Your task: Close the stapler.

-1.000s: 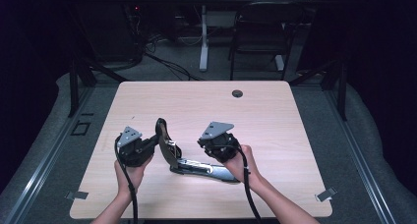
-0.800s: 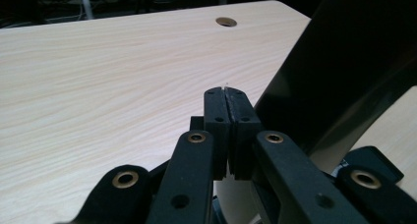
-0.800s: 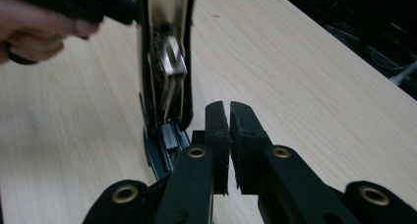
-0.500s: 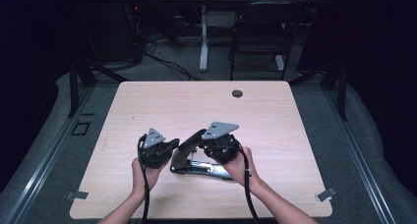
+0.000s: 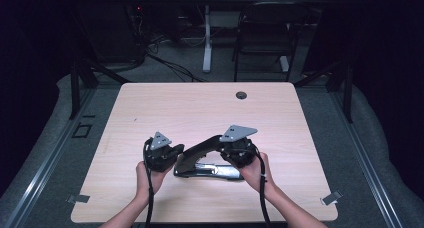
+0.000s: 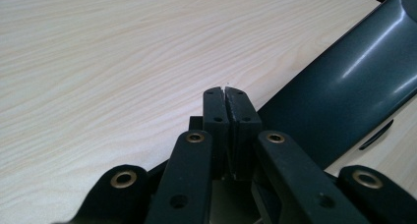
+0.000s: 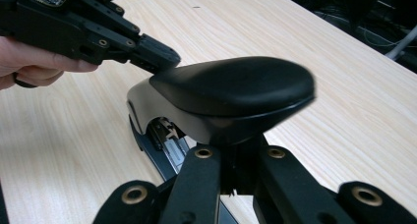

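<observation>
Both tools are closed and hold nothing: the left tool (image 5: 176, 153) presses down on the stapler (image 5: 202, 155) arm, whose front end sits over the right tool (image 5: 231, 151), folding it shut.

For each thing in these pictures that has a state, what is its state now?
Large black desk stapler: lies on the table, handle raised, slanted, not pressed down.
Left gripper: shut, empty, beside the handle.
Right gripper: shut, at the handle's wide end.
Light wooden table: bare around the stapler.

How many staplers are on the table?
1: the big black stapler lies near the front edge of the table, between the person's two hands.
</observation>
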